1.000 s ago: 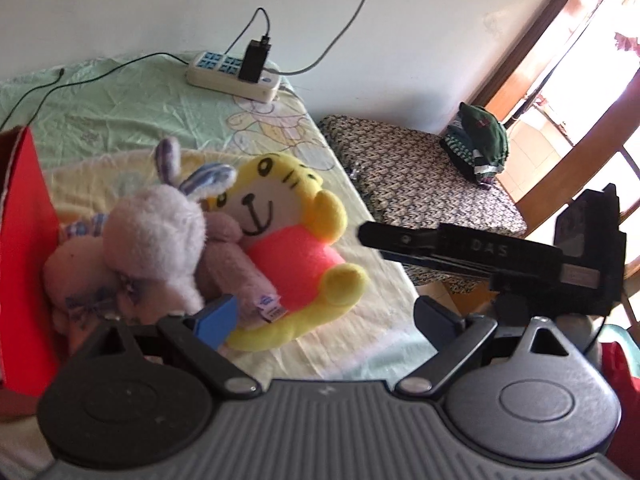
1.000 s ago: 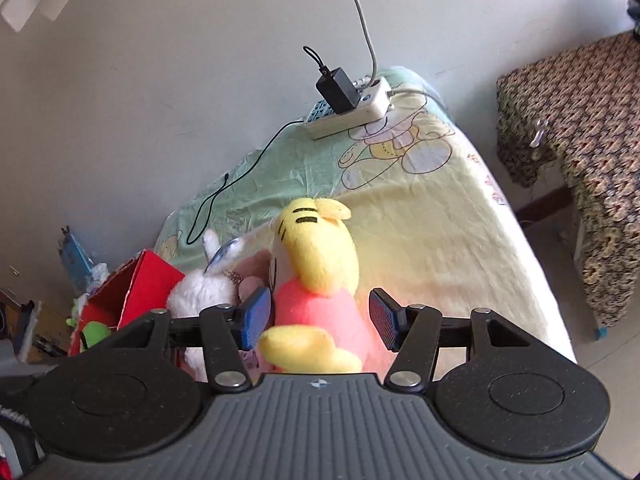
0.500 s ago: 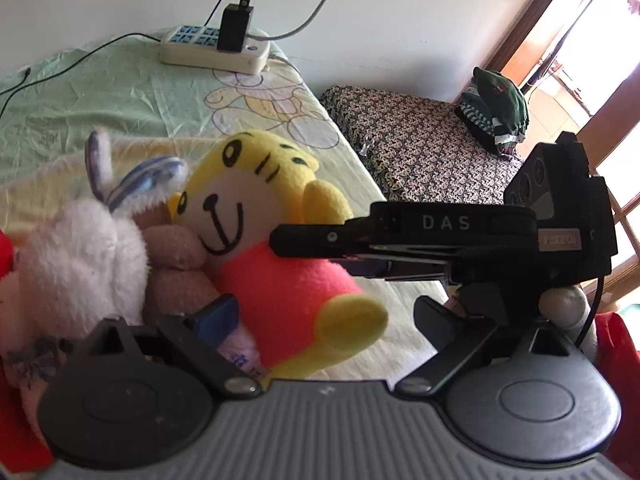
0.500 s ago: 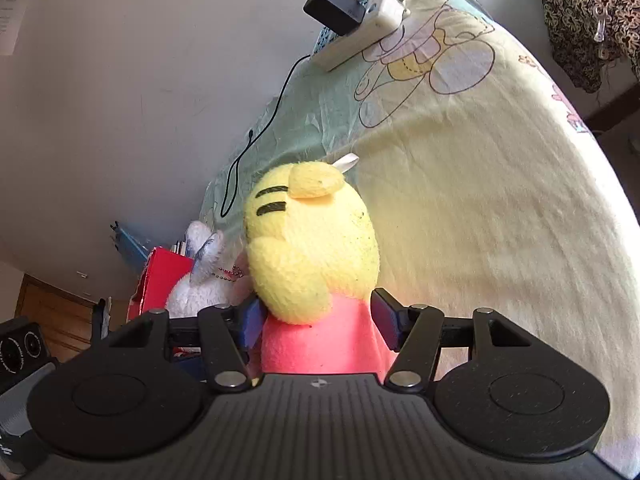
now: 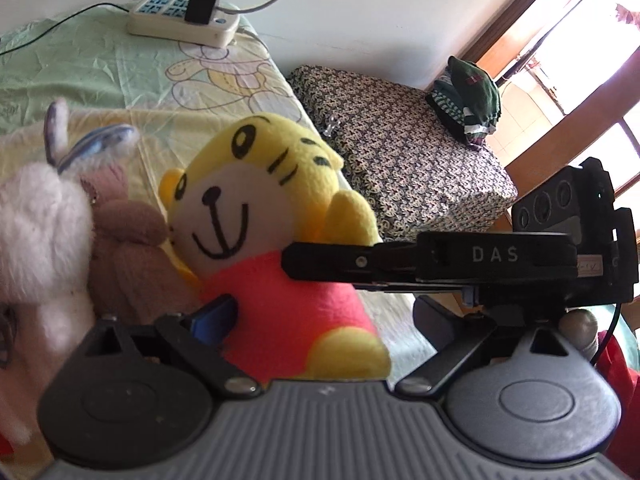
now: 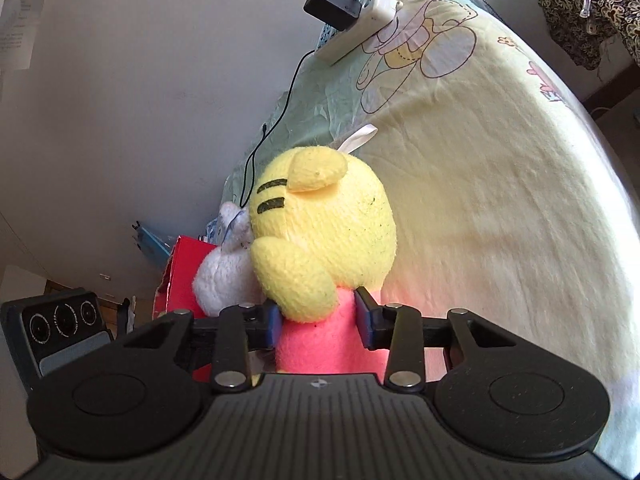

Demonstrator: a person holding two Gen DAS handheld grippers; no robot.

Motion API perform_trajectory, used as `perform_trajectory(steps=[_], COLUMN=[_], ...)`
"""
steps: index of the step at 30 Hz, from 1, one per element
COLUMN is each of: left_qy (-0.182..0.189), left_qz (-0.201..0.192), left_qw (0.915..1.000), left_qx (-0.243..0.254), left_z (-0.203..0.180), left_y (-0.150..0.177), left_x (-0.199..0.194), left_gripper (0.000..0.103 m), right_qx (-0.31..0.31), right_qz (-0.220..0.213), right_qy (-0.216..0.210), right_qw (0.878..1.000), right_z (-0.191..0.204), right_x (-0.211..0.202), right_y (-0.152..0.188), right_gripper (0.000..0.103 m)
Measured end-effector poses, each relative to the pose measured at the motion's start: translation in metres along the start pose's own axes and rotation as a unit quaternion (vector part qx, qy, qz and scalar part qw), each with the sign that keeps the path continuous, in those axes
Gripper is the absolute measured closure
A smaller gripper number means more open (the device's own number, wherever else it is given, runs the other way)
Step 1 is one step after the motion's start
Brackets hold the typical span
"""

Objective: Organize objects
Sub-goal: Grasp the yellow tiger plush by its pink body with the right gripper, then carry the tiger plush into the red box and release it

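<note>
The bed (image 6: 500,184) carries the toys near its left edge, by the red box (image 6: 182,276). The tiger (image 6: 320,240), a soft, light plush, should squash rather than slip; its pink torso is the sensible hold, judging by its narrow waist. It sits upright, long axis vertical, face toward the left gripper (image 5: 320,320), whose fingers stand wide around its lower body. The right gripper (image 6: 318,320) pinches the torso from behind. A white rabbit (image 5: 36,216) leans beside it.
</note>
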State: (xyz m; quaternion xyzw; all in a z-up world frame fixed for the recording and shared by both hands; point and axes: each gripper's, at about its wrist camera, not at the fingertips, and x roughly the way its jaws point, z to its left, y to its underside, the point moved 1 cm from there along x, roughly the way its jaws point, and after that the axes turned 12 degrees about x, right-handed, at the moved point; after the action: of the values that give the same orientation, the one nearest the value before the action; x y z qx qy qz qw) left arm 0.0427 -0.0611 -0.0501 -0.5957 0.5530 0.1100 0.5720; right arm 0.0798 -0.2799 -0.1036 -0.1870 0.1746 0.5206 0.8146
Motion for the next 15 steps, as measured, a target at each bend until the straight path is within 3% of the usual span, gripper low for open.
perform_trajectory(steps=[7, 15], left_qy=[0.019, 0.051], left_qz=[0.008, 0.006], left_qw=[0.9988, 0.9972], left_qx=[0.045, 0.055], left_z=[-0.038, -0.051], left_y=[0.021, 0.046], left_x=[-0.007, -0.028], left_gripper=[0.014, 0.015], right_qx=[-0.016, 0.016], right_qz=[-0.011, -0.02], right_qy=[0.031, 0.042], right_qw=[0.999, 0.999], right_z=[0.006, 0.011], right_x=[-0.037, -0.058], right_y=[0.029, 0.061], right_gripper=[0.064, 0.064])
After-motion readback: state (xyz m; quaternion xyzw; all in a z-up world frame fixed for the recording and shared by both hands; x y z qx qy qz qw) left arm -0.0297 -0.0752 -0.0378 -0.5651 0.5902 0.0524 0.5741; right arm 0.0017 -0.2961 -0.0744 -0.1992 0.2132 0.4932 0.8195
